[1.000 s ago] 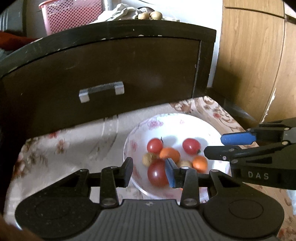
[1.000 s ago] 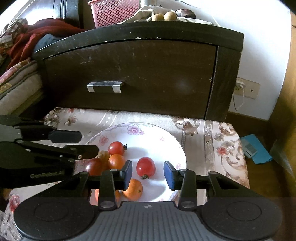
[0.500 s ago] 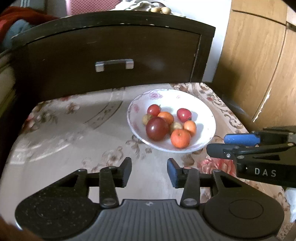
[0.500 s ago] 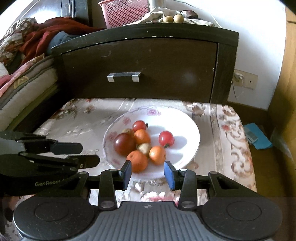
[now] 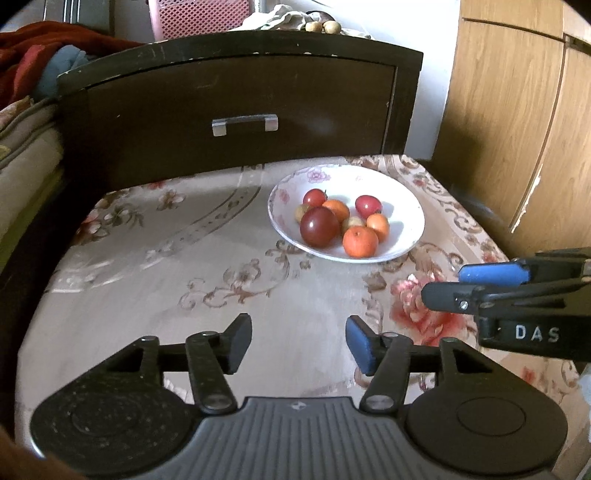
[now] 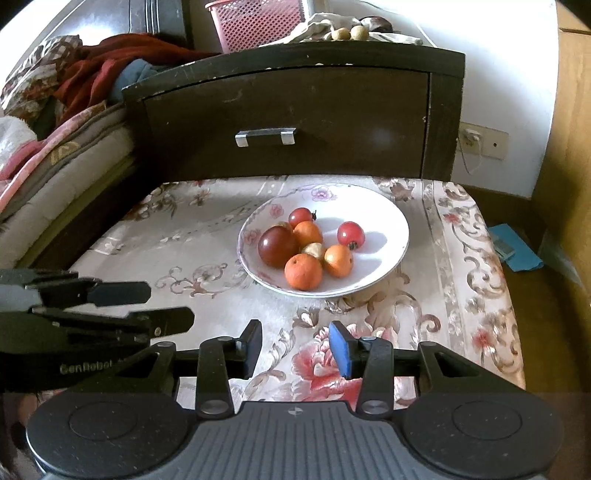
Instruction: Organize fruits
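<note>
A white floral bowl (image 5: pixel 406 236) (image 6: pixel 384 236) rests on the patterned tablecloth and holds several fruits: a dark red tomato (image 5: pixel 319 226) (image 6: pixel 277 245), small red tomatoes, oranges (image 5: pixel 360 242) (image 6: pixel 303 271) and pale small fruits. My left gripper (image 5: pixel 298 345) hovers over bare cloth well short of the bowl; its jaws are opening with nothing between them. My right gripper (image 6: pixel 295 349) also hangs back from the bowl, narrowly open and empty. Each gripper shows at the edge of the other's view: the right gripper (image 5: pixel 448 286) and the left gripper (image 6: pixel 159 308).
A dark wooden drawer unit (image 5: pixel 240 107) (image 6: pixel 295 118) with a metal handle stands behind the table. On top sit a pink basket (image 6: pixel 255 20), cloth and two small round fruits (image 6: pixel 349 33). Bedding lies at the left, a wooden cabinet (image 5: pixel 517 110) at the right.
Both grippers have pulled back from the bowl, which now lies farther away. The left gripper's jaws have spread wider. The fruits stay in the bowl.
</note>
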